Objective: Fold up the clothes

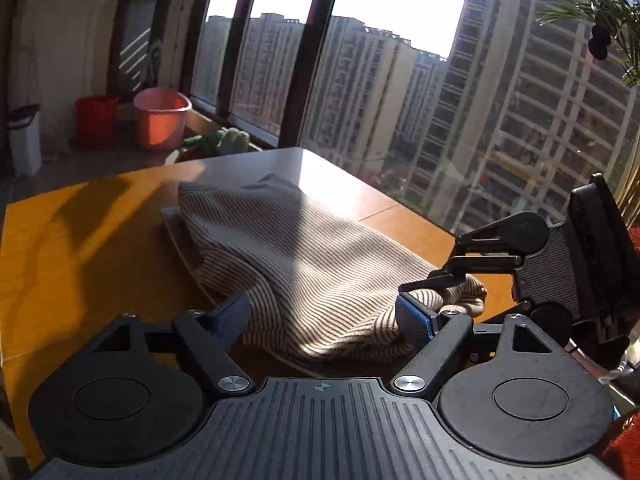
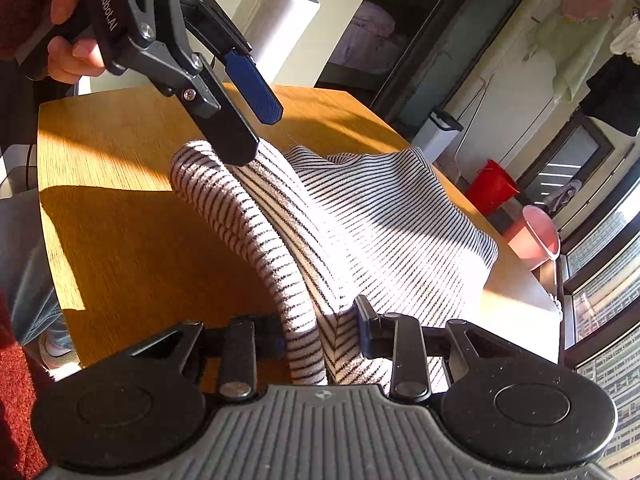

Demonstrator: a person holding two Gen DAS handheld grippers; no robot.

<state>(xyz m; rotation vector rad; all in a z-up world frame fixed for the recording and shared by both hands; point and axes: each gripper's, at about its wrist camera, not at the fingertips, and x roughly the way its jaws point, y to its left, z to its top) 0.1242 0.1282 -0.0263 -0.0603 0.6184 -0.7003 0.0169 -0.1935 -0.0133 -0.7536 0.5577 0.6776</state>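
Right gripper (image 2: 320, 340) fingers clamp striped garment (image 2: 360, 216) fold, lifting it off worktop (image 2: 120, 220); left gripper (image 2: 256, 132) fingers spread, empty above garment, ready to regrasp.

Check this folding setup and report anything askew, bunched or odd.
The striped garment is not flat on the wooden table: it lies in a humped heap, with a thick rolled edge arching from the left claw down to the right claw, which pinches a bunch of it. Nothing looks spilled or damaged.
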